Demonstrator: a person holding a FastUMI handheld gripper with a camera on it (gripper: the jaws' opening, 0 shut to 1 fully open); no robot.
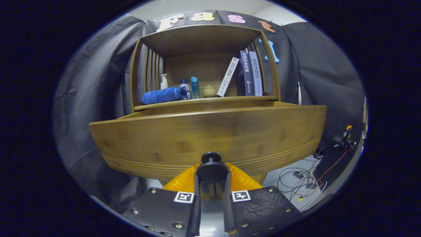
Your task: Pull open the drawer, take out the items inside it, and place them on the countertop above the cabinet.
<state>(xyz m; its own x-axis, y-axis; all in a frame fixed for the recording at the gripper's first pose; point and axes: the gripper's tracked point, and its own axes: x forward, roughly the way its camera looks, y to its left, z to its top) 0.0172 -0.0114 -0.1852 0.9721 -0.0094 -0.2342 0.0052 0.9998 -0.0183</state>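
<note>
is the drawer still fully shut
No, the drawer stands pulled out from under the shelf, with the gripper closed on its knob.

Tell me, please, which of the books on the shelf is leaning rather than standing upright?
The white-spined book, leftmost of the row, tilts against the upright dark blue books. The gripper grips the drawer knob.

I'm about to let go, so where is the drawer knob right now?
In the gripper view the drawer knob sits between the gripper fingers, which are closed on it, at the bottom centre of the pulled-out drawer front.
</note>
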